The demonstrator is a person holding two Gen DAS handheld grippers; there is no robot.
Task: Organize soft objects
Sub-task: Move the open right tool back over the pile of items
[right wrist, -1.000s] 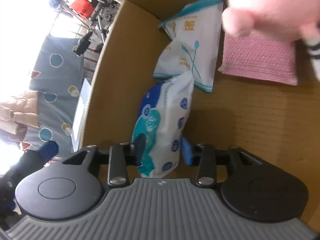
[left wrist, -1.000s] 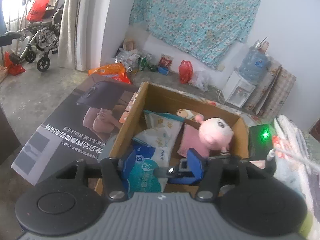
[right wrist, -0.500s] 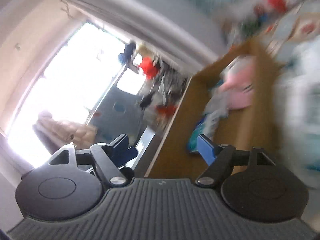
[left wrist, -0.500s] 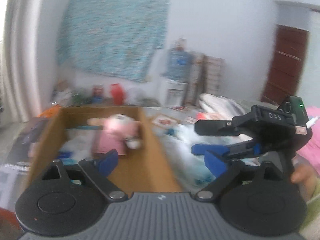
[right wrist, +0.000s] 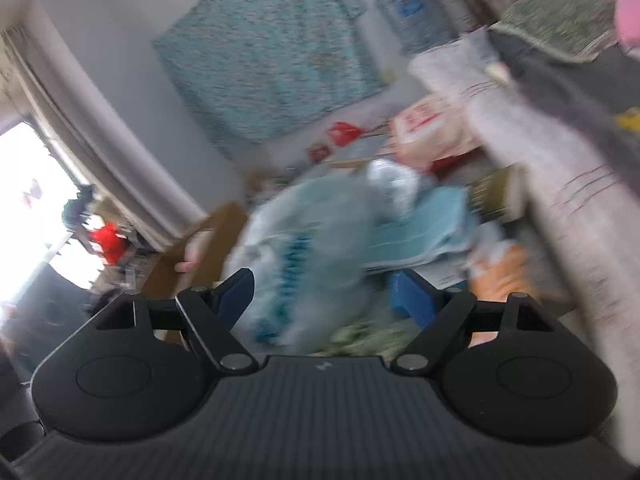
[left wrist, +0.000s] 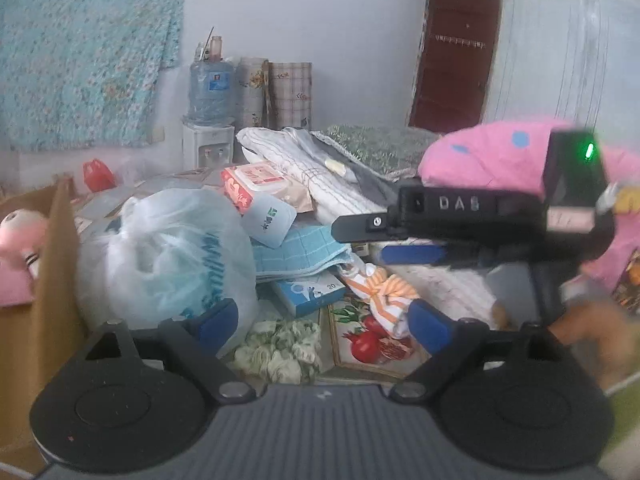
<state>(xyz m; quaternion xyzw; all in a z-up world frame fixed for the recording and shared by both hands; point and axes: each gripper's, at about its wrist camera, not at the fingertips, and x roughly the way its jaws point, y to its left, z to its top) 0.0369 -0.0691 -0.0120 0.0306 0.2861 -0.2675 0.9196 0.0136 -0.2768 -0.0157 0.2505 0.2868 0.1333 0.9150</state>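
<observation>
- The left gripper [left wrist: 324, 322] stands with its blue pads wide apart after spreading over the last moment, and nothing sits between them.
- Just past its left pad bulges a clear plastic bag [left wrist: 168, 256]; straight ahead, between the pads, lie a crumpled green-and-white cloth [left wrist: 280, 350] and a picture of pomegranates [left wrist: 372, 340].
- Farther out sit a small blue box [left wrist: 310, 294], an orange-striped cloth [left wrist: 380, 292], a folded blue towel [left wrist: 296, 250] and a red-and-white wipes pack [left wrist: 252, 182].
- At the far left stands the cardboard box [left wrist: 56, 280], with a pink plush toy [left wrist: 20, 228] inside it.
- The right gripper [right wrist: 324, 300] is likewise spread, having just opened, and grips nothing; in the left view it reaches in from the right above the pile.
- In its blurred view the plastic bag lies just ahead, nearer its left pad, with the blue towel beyond it.
</observation>
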